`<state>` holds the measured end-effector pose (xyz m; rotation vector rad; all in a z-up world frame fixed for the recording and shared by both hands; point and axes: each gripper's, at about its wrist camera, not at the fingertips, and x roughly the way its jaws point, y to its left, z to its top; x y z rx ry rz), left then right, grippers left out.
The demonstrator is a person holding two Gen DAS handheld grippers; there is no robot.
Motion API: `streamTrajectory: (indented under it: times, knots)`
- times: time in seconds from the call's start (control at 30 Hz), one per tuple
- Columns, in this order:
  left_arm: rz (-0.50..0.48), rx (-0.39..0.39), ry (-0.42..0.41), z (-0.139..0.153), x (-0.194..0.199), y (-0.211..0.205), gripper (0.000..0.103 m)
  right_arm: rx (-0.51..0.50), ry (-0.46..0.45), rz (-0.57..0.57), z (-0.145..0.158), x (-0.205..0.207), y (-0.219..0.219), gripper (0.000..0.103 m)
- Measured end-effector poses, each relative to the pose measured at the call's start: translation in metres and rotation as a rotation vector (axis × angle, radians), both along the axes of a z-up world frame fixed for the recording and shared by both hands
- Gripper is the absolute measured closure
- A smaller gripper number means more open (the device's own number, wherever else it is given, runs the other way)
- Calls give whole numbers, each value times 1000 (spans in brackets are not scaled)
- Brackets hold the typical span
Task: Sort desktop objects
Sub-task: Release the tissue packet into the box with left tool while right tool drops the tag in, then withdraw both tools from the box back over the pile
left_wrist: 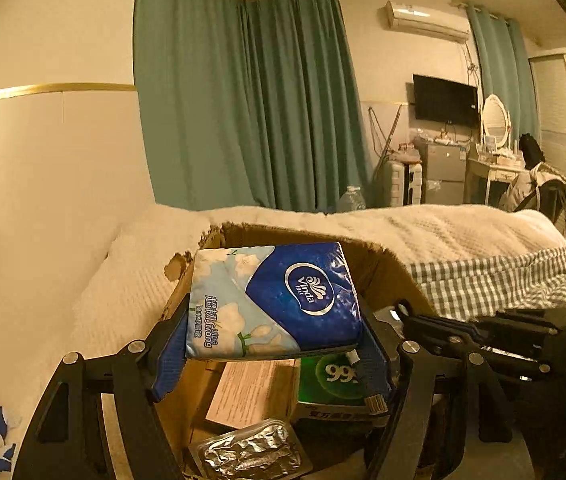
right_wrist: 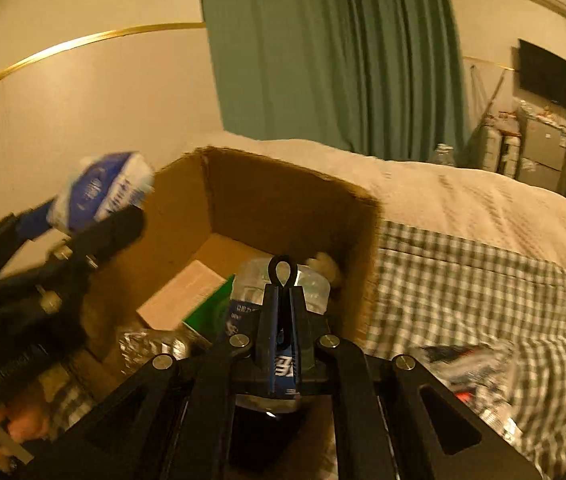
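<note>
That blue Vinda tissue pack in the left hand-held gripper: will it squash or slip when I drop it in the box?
The tissue pack is probably soft and light: its wrapper creases. The film looks glossy, so maybe slippery. It should land flat in the cardboard box.

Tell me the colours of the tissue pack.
Dark blue and pale blue with white flowers, tissue pack; clearest in the left wrist view.

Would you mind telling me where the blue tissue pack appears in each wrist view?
Left wrist: blue tissue pack at centre, clamped in the left gripper.
Right wrist: tissue pack at the left edge, blurred.
Shared landmark: the cardboard box.
</note>
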<state>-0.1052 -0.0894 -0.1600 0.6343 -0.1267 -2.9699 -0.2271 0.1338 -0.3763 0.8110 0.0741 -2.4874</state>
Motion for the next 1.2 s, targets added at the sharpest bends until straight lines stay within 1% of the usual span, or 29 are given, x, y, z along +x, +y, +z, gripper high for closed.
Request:
streamTrajectory:
  times: [0.07, 0.17, 0.2, 0.23, 0.27, 0.3, 0.33, 0.4, 0.5, 0.57, 0.67, 0.73, 0.83, 0.9, 1.03, 1.17, 1.2]
  knots:
    - [20, 2, -5, -1, -3, -5, 27, 16, -10, 23, -1, -4, -9, 98]
    - [15, 21, -20, -4, -3, -9, 25, 22, -25, 33, -3, -7, -15, 97]
    - [18, 19, -21, -4, -3, -10, 24, 19, -29, 32, -5, -7, -14, 95]
    - [19, 16, -19, -2, -3, -8, 22, 19, -28, 28, -7, -5, -13, 87]
    - [17, 14, -10, -1, -1, -7, 19, 19, -24, 23, -7, -3, -11, 81]
    - [15, 12, -3, 0, 0, -7, 17, 19, -18, 16, -8, -2, -8, 70]
    - [15, 10, 3, 1, 2, -6, 13, 13, -9, 3, -8, 0, -3, 63]
    - [15, 5, 15, 6, 6, -4, 13, 1, 0, -21, -7, 0, 2, 61]
    - [16, 23, 28, 15, 11, -4, 12, -19, 14, -39, -1, 3, 11, 61]
    - [24, 41, 42, 21, 15, -8, 6, -27, 39, -53, 8, 8, 18, 61]
    - [30, 80, 70, 31, 23, -14, 3, -40, 69, -73, 21, 13, 28, 59]
    - [28, 97, 83, 36, 27, -14, 2, -64, 91, -87, 33, 18, 38, 53]
    - [33, 109, 112, 45, 34, -12, 0, -93, 130, -114, 52, 27, 56, 48]
    - [27, 120, 112, 50, 38, -8, 0, -113, 152, -130, 64, 31, 66, 44]
    - [-14, 134, 131, 60, 48, 6, 0, -155, 191, -169, 86, 42, 93, 34]
    - [-55, 126, 158, 69, 58, 26, 0, -190, 210, -194, 103, 50, 115, 30]
    - [-63, 127, 161, 70, 60, 29, 0, -194, 221, -204, 107, 53, 120, 27]
